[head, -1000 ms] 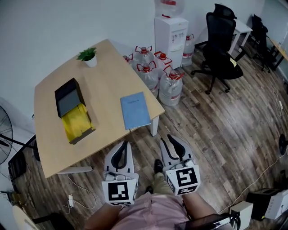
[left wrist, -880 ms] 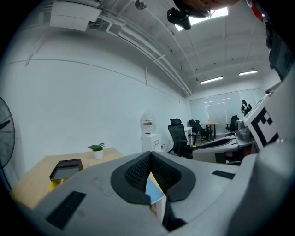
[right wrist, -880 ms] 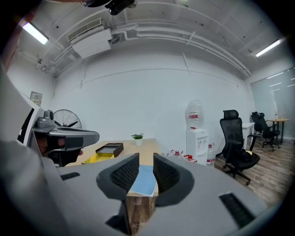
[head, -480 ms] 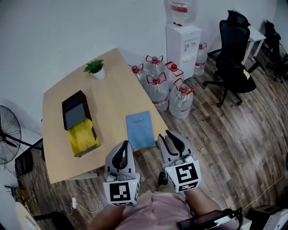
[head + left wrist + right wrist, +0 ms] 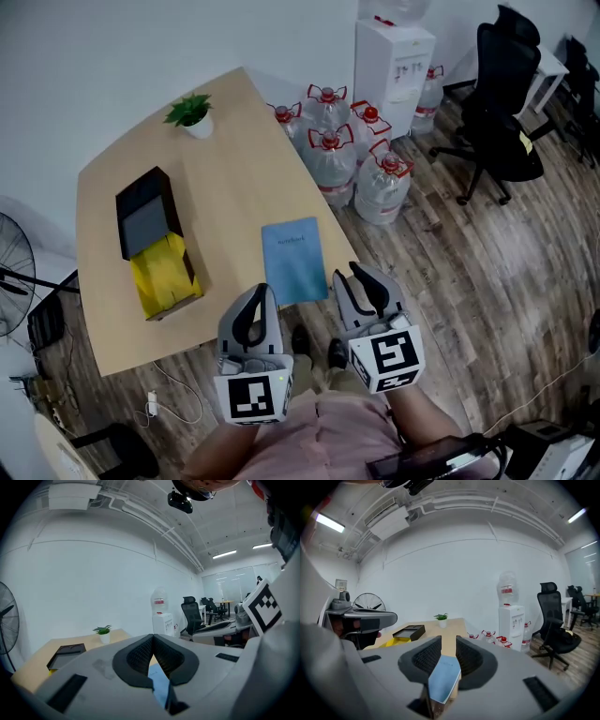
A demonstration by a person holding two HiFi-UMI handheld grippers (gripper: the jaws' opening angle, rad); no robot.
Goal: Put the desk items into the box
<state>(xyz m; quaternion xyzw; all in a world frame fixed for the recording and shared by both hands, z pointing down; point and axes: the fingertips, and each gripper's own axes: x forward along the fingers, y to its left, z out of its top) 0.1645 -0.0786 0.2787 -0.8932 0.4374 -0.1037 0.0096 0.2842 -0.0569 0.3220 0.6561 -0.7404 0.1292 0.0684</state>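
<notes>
A blue notebook (image 5: 293, 260) lies flat near the front edge of the wooden desk (image 5: 234, 178). To its left stands an open box (image 5: 155, 246) with a black lid part and yellow lining. My left gripper (image 5: 257, 307) hovers at the desk's front edge, just left of the notebook, jaws shut and empty. My right gripper (image 5: 362, 282) is just right of the notebook, open with a narrow gap and holding nothing. In the right gripper view the notebook (image 5: 444, 677) shows through the jaw gap and the box (image 5: 408, 632) sits further back. The left gripper view shows the notebook (image 5: 159, 679) below the jaws.
A small potted plant (image 5: 191, 114) stands at the desk's far corner. Several water jugs (image 5: 352, 155) and a water dispenser (image 5: 394, 58) stand right of the desk. A black office chair (image 5: 506, 108) is further right and a fan (image 5: 14, 272) at the left. Wood floor lies below.
The view has drawn closer to the desk. Both grippers now sit at its front edge beside the notebook. Nothing on the desk has moved.
</notes>
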